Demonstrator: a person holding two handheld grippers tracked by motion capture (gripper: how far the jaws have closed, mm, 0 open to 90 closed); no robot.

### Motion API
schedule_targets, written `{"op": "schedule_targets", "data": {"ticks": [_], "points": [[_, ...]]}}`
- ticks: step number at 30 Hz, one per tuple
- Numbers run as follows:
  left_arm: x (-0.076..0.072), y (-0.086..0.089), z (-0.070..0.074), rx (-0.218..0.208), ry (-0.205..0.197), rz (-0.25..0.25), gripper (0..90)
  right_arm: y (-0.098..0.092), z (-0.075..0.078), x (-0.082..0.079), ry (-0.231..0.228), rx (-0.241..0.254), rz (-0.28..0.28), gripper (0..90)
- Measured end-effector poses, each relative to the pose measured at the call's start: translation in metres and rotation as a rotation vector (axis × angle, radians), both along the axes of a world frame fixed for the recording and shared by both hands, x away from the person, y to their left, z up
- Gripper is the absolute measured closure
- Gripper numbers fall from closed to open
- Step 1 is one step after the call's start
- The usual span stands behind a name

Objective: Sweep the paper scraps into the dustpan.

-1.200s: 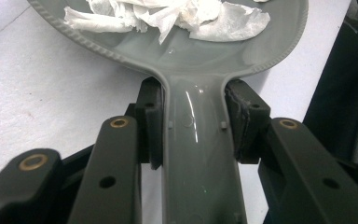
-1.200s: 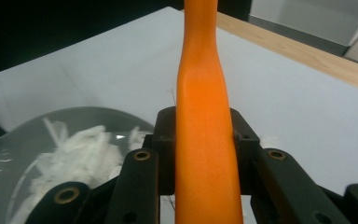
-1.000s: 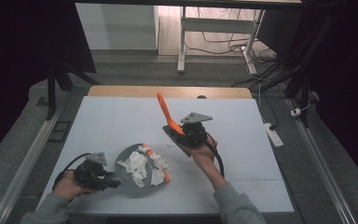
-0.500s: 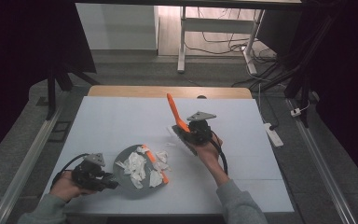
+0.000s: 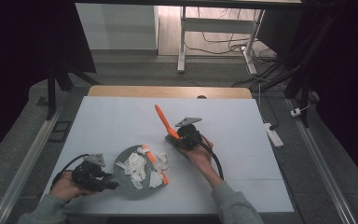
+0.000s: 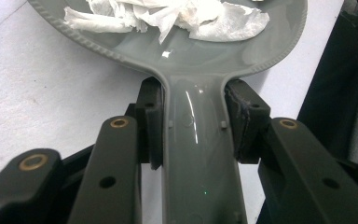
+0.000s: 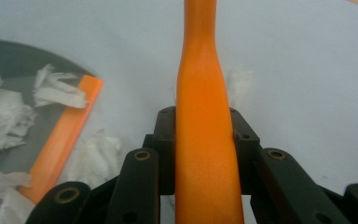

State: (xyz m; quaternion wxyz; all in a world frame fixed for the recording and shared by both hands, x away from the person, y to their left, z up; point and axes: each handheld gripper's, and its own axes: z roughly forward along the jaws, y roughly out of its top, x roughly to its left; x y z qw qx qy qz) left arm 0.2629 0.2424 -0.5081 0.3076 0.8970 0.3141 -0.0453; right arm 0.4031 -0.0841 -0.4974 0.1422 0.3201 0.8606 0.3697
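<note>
L gripper (image 6: 193,154) clamps the dustpan (image 5: 121,175) handle at the table's near-left. R gripper (image 7: 204,140) clamps the brush (image 5: 161,117) handle.

Progress est.: most paper (image 5: 135,165) lies in the pan. Scraps (image 5: 161,156) remain outside, between the pan lip and R gripper; left to sweep.

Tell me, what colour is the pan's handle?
Grey handle, glossy; best in the left gripper view.

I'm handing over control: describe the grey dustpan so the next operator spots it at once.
On the white table, look near its front edge. The grey dustpan lies there, its handle clamped by the left gripper. It alone is round and grey, holding torn white paper scraps.
</note>
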Motion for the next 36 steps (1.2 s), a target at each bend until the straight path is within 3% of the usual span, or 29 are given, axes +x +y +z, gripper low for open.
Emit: {"op": "schedule_targets", "data": {"ticks": [6, 11, 17, 19, 23, 26, 29, 36], "points": [[0.001, -0.002, 0.0, -0.002, 0.001, 0.003, 60.8, 0.023, -0.001, -0.017, -0.008, -0.022, 0.068, 70.3], [0.001, -0.003, -0.001, -0.002, 0.0, 0.005, 60.8, 0.04, -0.003, -0.032, 0.0, -0.008, 0.111, 70.4], [0.001, -0.003, -0.001, -0.001, -0.003, 0.006, 60.8, 0.059, 0.0, -0.054, 0.02, 0.059, 0.15, 70.3], [0.001, -0.004, -0.001, -0.002, -0.003, 0.006, 60.8, 0.066, 0.003, -0.063, 0.042, 0.095, 0.189, 70.3], [0.001, -0.004, -0.001, -0.003, -0.004, 0.005, 60.8, 0.075, 0.011, -0.075, 0.036, 0.123, 0.262, 70.3], [0.001, -0.004, -0.001, -0.005, -0.004, 0.005, 60.8, 0.073, 0.022, -0.077, -0.004, 0.139, 0.261, 70.3], [0.001, -0.004, -0.002, -0.005, -0.008, 0.006, 60.8, 0.06, 0.033, -0.071, -0.033, 0.158, 0.223, 70.3], [0.002, -0.004, -0.001, -0.003, -0.02, 0.018, 60.7, 0.031, 0.046, -0.051, -0.062, 0.188, 0.136, 70.3]]}}
